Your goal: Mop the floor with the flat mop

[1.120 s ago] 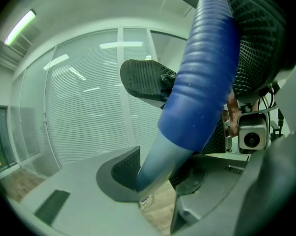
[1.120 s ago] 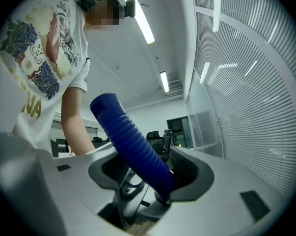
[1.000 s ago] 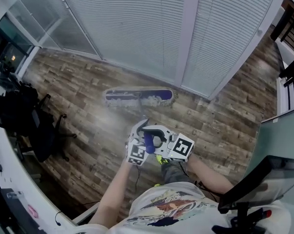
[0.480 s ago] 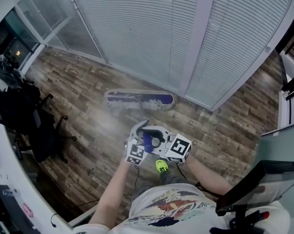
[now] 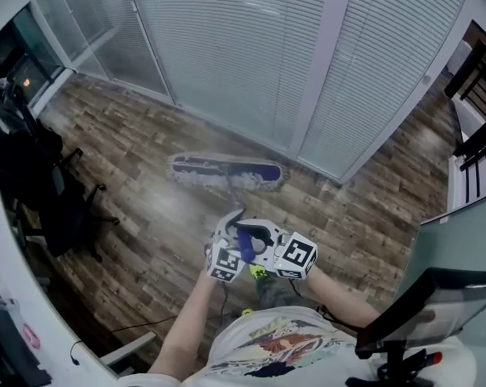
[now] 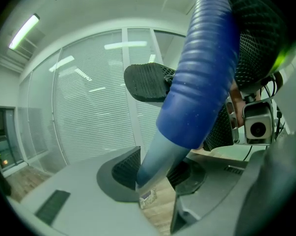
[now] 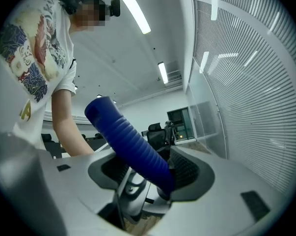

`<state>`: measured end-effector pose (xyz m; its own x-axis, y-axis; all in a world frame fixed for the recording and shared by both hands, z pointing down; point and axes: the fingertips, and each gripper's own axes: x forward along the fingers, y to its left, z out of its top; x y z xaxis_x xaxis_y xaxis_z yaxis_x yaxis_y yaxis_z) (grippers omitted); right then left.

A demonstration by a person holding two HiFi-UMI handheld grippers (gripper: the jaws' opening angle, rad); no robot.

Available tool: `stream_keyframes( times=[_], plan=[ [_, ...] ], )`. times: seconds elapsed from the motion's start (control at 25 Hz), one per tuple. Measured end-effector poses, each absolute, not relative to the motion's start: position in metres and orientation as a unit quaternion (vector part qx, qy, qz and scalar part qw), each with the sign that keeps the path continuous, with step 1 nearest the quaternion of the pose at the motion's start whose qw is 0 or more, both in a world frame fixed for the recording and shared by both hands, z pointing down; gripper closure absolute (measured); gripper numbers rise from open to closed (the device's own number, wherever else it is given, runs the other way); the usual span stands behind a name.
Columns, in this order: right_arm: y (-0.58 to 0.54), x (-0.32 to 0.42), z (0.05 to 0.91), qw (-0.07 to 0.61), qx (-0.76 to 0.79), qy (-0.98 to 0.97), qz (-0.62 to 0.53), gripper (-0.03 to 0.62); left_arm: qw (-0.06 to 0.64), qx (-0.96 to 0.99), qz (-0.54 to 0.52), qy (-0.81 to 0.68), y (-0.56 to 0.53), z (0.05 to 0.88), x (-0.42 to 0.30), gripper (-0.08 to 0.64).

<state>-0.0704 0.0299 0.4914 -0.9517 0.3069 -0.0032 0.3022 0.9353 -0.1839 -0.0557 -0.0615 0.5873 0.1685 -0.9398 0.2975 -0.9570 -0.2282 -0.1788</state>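
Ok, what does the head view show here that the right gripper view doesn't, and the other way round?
Only the head view: the mop head lying flat on the wood floor near the wall. Only the right gripper view: the ceiling lights, and up close how the right gripper clamps the mop handle. Both: that blue handle, the blinds and the person's printed shirt.

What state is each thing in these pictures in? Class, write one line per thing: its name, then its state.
mop head: lying flat on the wooden floor, in front of the blinds.
mop handle: tilted, gripped by both claws.
left claw: shut on the mop handle's pale shaft.
right claw: shut on the mop handle's blue ribbed grip.
blinds: lowered, slats closed.
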Motion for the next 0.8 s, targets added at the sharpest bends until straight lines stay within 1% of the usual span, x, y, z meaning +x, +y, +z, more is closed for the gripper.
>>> stream_keyframes(
  times=[0.2, 0.44, 0.64, 0.8],
  plan=[
    [0.132, -0.034, 0.491, 0.015, -0.165, -0.983, 0.081, 0.347, 0.032, 0.759, 0.156, -0.632, 0.039, 0.587, -0.019, 0.446],
    [0.242, 0.023, 0.498, 0.017, -0.156, -0.983, 0.095, 0.345, 0.032, 0.762, 0.162, -0.626, 0.149, 0.590, 0.039, 0.446],
    [0.298, 0.072, 0.484, 0.013, -0.194, -0.978, 0.080, 0.344, 0.041, 0.742, 0.147, -0.653, 0.205, 0.579, 0.084, 0.447],
    [0.320, 0.103, 0.477, 0.018, -0.212, -0.973, 0.092, 0.341, 0.053, 0.729, 0.144, -0.668, 0.227, 0.574, 0.112, 0.446]
  ],
)
